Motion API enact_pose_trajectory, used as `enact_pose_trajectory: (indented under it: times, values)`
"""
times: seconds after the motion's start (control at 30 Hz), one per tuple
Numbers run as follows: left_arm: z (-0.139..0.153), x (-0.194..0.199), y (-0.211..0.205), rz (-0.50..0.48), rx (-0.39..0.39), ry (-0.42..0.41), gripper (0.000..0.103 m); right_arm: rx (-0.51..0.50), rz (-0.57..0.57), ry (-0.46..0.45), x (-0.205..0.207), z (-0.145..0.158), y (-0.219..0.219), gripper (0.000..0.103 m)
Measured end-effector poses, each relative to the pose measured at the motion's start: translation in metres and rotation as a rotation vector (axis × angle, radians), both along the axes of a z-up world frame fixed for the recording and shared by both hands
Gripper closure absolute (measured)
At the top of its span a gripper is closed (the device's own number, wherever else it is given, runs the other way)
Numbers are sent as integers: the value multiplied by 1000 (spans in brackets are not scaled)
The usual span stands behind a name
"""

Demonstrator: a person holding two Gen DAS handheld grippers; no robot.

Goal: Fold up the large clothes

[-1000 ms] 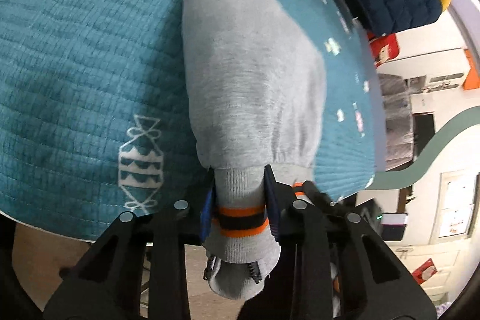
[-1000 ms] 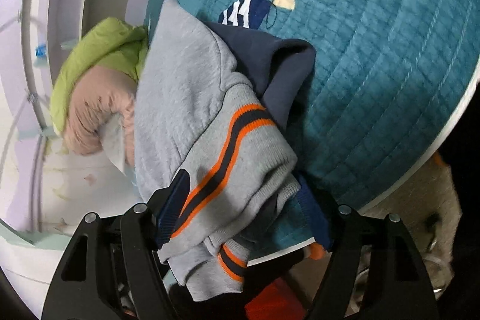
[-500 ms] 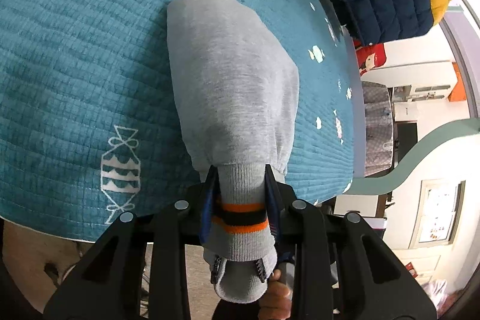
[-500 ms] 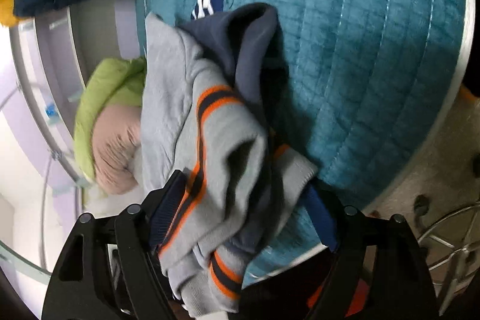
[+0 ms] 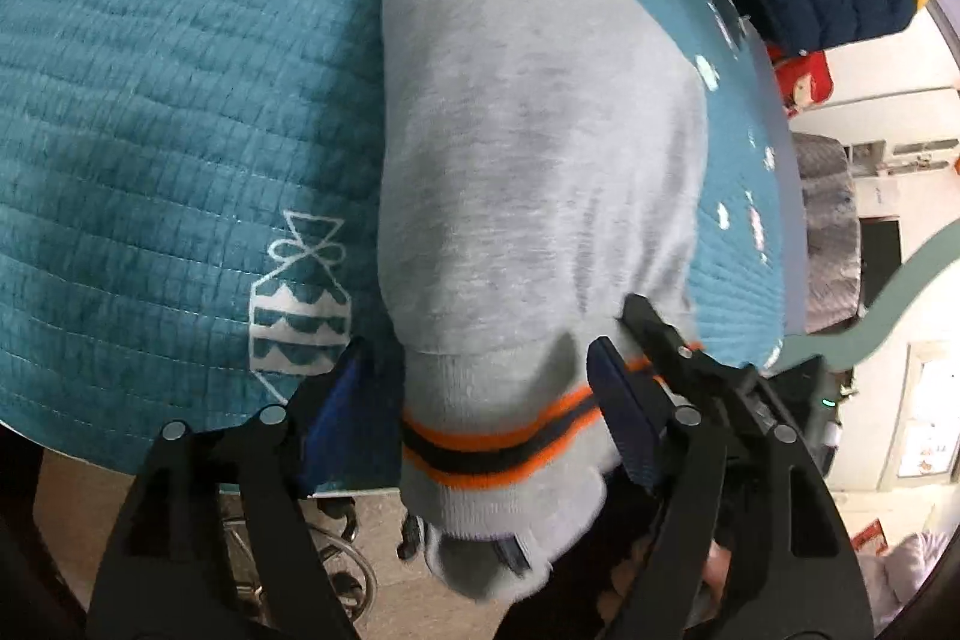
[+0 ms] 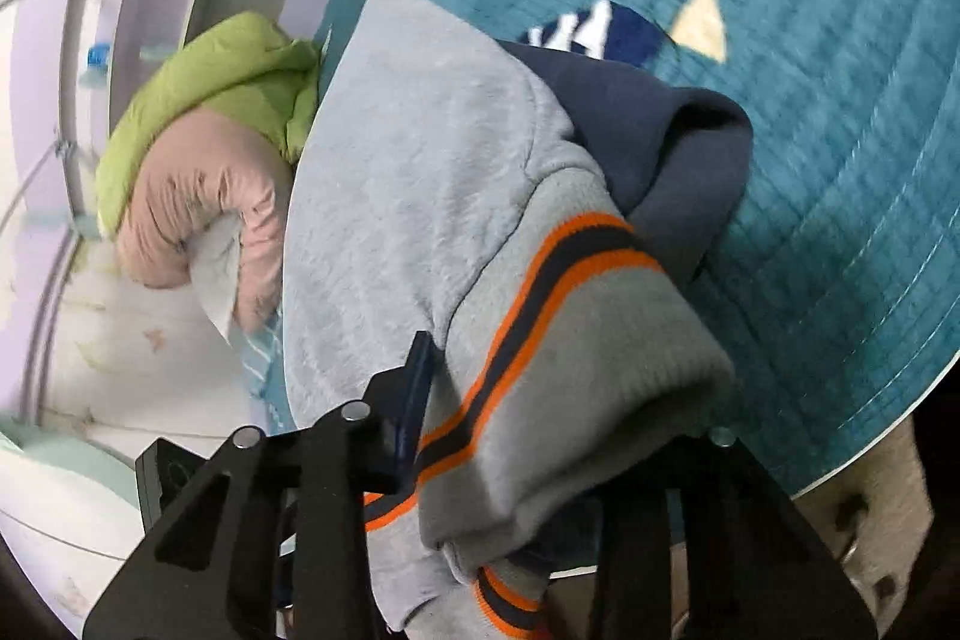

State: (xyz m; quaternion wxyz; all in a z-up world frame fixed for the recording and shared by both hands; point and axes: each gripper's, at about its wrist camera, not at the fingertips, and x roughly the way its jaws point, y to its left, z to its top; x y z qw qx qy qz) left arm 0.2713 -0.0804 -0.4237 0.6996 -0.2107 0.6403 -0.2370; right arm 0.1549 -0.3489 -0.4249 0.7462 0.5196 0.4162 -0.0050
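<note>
Left gripper (image 5: 480, 400) spread wide around grey sweatshirt (image 5: 528, 148) hem, right gripper (image 6: 540, 436) apparently open, far finger hidden; best smoothed flat on teal quilt (image 5: 150, 100) before next fold.

Your left gripper (image 5: 480, 400) is matte black, with angular ribbed arms, round silver screws and blue pads (image 5: 621, 418). Your right gripper (image 6: 558, 412) matches it.
</note>
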Motion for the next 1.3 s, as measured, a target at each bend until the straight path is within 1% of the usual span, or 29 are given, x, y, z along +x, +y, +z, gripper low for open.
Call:
enact_pose_trajectory:
  times: [0.07, 0.13, 0.17, 0.2, 0.23, 0.27, 0.3, 0.37, 0.43, 0.5, 0.57, 0.67, 0.73, 0.87, 0.9, 0.93, 1.0, 1.07, 1.13, 1.2, 1.27, 1.3]
  values:
    - [-4, -2, -9, -25, 9, -1, 29, -75, 43, 4, 4, 11, 6, 74]
    - [7, -6, -20, -80, 43, -83, 50, -187, 99, -2, 12, 25, 20, 77]
    - [16, -9, -25, -106, 74, -139, 53, -272, 140, -21, 15, 39, 30, 77]
    - [26, -12, -25, -121, 85, -189, 63, -326, 165, -38, 17, 49, 36, 78]
    - [34, -13, -25, -127, 88, -221, 67, -361, 179, -55, 19, 55, 41, 78]
    - [47, -15, -23, -135, 92, -278, 68, -413, 201, -87, 23, 70, 48, 78]
    - [57, -16, -21, -139, 99, -319, 69, -443, 215, -104, 25, 77, 52, 78]
    - [75, -17, -18, -148, 121, -380, 69, -540, 256, -155, 32, 102, 69, 79]
    - [92, -15, -9, -147, 134, -422, 69, -619, 299, -204, 41, 125, 88, 80]
    - [107, -12, 4, -131, 129, -452, 69, -665, 328, -242, 47, 140, 101, 80]
    - [119, -10, 20, -112, 120, -471, 69, -685, 361, -277, 45, 148, 112, 80]
    - [136, -6, 49, -73, 121, -514, 69, -700, 410, -328, 58, 162, 138, 80]
    - [147, -3, 71, -38, 130, -543, 69, -710, 449, -365, 73, 172, 164, 80]
    - [167, 13, 135, 50, 154, -588, 69, -693, 555, -452, 113, 190, 233, 80]
    - [171, 20, 160, 89, 168, -599, 69, -683, 581, -471, 123, 192, 250, 80]
    - [173, 23, 176, 115, 178, -605, 69, -675, 617, -498, 136, 194, 274, 80]
    - [177, 33, 223, 185, 225, -627, 69, -664, 673, -540, 155, 196, 312, 80]
    - [177, 41, 259, 239, 264, -643, 69, -643, 731, -582, 177, 194, 359, 80]
    - [173, 51, 299, 291, 312, -659, 69, -619, 779, -613, 198, 186, 405, 80]
    - [165, 60, 334, 336, 363, -683, 69, -590, 804, -631, 213, 175, 436, 80]
    - [152, 67, 357, 371, 378, -690, 69, -567, 828, -623, 225, 158, 461, 80]
    - [142, 69, 367, 385, 386, -696, 69, -568, 844, -595, 232, 145, 474, 80]
